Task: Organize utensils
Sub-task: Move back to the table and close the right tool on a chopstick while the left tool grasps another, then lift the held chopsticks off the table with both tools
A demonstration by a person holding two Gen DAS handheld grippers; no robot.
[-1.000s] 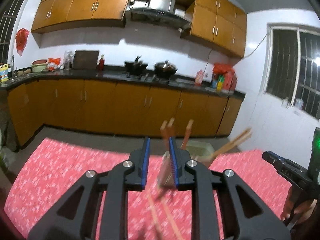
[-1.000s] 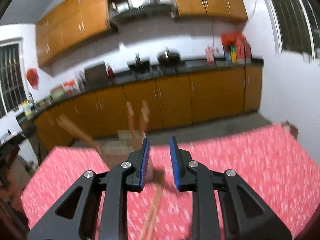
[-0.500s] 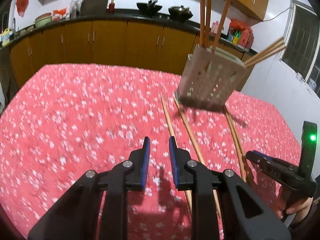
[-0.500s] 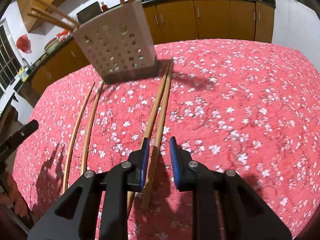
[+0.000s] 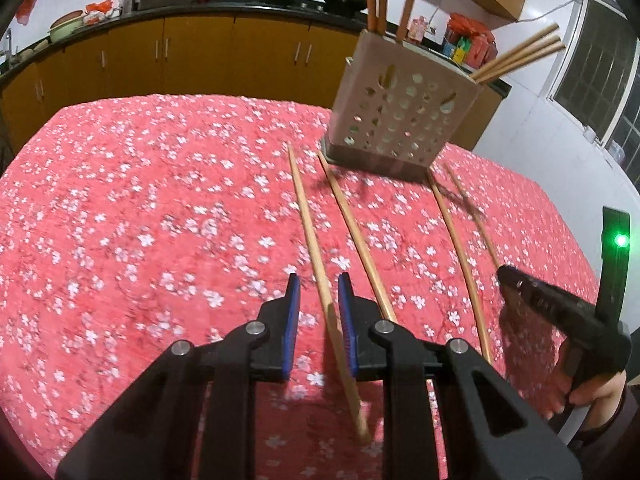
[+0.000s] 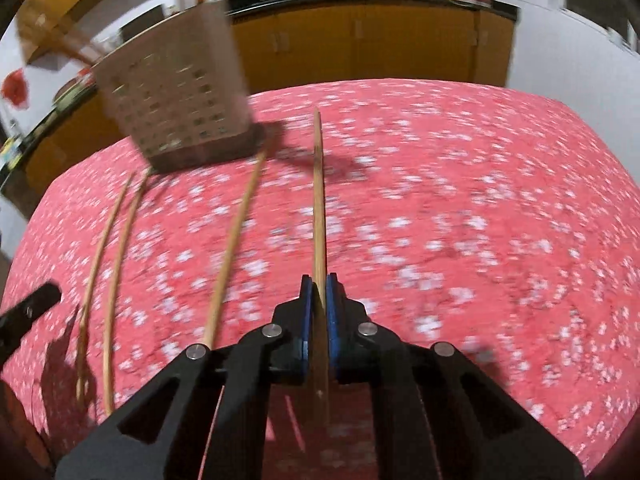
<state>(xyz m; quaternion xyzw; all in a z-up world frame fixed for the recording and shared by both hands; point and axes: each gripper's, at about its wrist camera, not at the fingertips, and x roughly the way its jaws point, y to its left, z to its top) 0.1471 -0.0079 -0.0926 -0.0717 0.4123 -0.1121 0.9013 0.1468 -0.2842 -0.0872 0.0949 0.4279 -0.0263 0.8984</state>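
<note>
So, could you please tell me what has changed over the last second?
Both grippers came down toward the tablecloth. The right gripper has just closed its fingers on a chopstick; the left gripper now straddles another chopstick, unclamped. The holder stayed put.

Black claw (image 5: 316, 300) arms, blue ribbed pads, silver pivot screws, green indicator light (image 5: 620, 239)

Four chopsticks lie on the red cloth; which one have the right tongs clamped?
The rightmost chopstick, running straight toward the holder; the right tongs just closed on it. The rest lie free.
</note>
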